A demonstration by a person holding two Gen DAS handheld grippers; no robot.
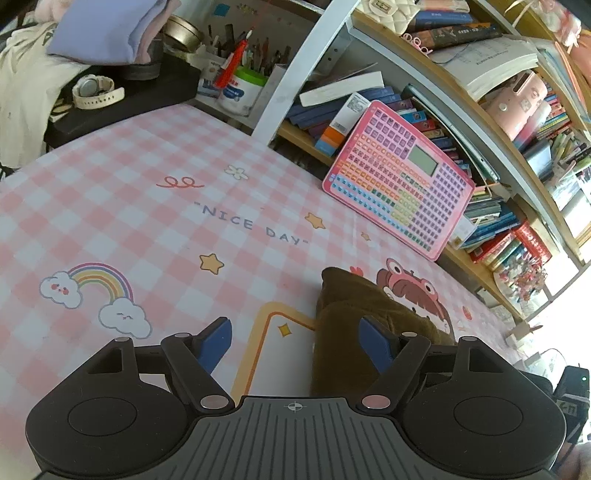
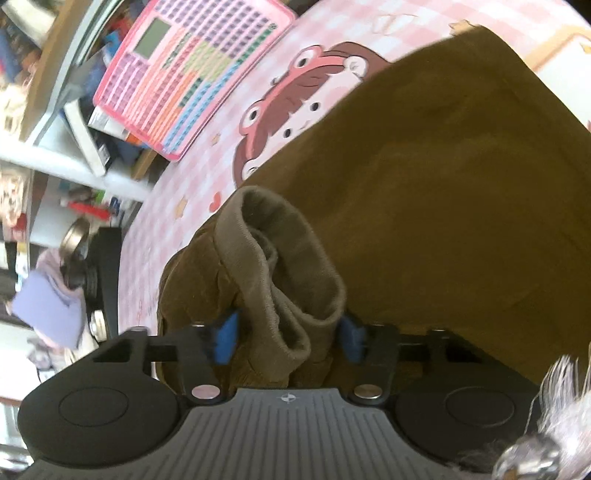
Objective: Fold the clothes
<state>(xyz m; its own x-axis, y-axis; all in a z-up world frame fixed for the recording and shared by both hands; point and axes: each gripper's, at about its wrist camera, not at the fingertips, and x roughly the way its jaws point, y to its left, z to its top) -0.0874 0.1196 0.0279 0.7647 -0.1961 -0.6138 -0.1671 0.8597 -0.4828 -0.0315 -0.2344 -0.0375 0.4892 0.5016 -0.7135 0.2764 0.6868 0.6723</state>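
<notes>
A brown garment (image 2: 443, 166) lies spread on the pink checked tablecloth (image 1: 147, 206). Its lighter ribbed hem (image 2: 280, 258) is bunched up between the blue pads of my right gripper (image 2: 290, 325), which is shut on it and holds it a little above the rest of the cloth. In the left wrist view a folded edge of the same brown garment (image 1: 354, 302) rises beside the right finger. My left gripper (image 1: 293, 328) hangs over the table with its fingers wide apart and nothing between them.
A pink toy keyboard (image 1: 402, 181) leans against a crowded bookshelf (image 1: 498, 155) at the table's far edge. A pen pot (image 1: 243, 85), a white watch (image 1: 96, 92) and a folded lilac cloth (image 1: 107, 29) sit at the back left.
</notes>
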